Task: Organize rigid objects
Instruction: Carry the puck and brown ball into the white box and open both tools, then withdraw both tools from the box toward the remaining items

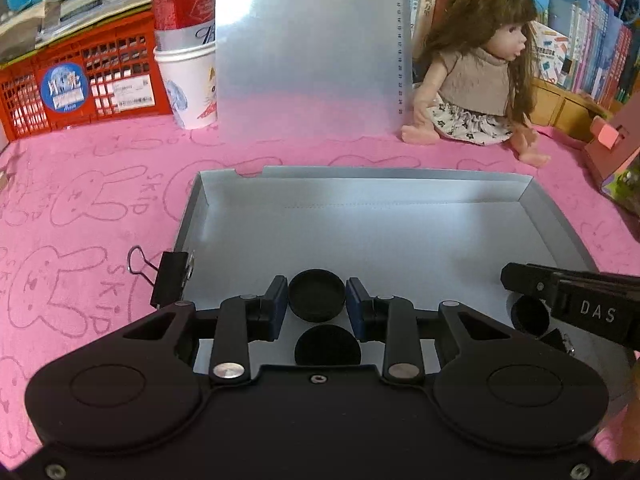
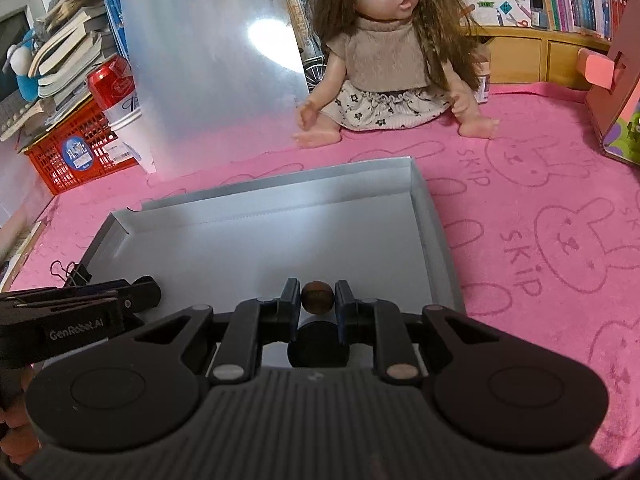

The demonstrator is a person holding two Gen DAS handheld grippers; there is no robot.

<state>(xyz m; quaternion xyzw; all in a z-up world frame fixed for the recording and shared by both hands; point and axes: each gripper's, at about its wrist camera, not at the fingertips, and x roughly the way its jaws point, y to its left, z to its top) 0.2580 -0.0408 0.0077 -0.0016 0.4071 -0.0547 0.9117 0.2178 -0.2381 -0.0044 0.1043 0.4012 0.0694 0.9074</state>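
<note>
A shallow grey tray (image 1: 400,240) (image 2: 280,248) lies on the pink cloth. My left gripper (image 1: 317,298) hovers over the tray's near left part, shut on a black round cap (image 1: 317,295) that sits between its blue pads. A dark round shape (image 1: 327,346) lies under the cap; I cannot tell whether it is a shadow or another piece. My right gripper (image 2: 317,300) (image 1: 560,292) is over the near right part, shut on a small black cylinder (image 2: 318,344) (image 1: 530,314) with a brown round end (image 2: 317,297). The left gripper's side (image 2: 80,308) shows at the left of the right wrist view.
A black binder clip (image 1: 160,276) (image 2: 72,274) grips the tray's left wall. Behind the tray stand a doll (image 1: 472,72) (image 2: 384,52), a leaning grey board (image 1: 312,48), a white cup holding a red can (image 1: 188,48), a red crate (image 1: 80,84) and a pink cardboard house (image 1: 616,148).
</note>
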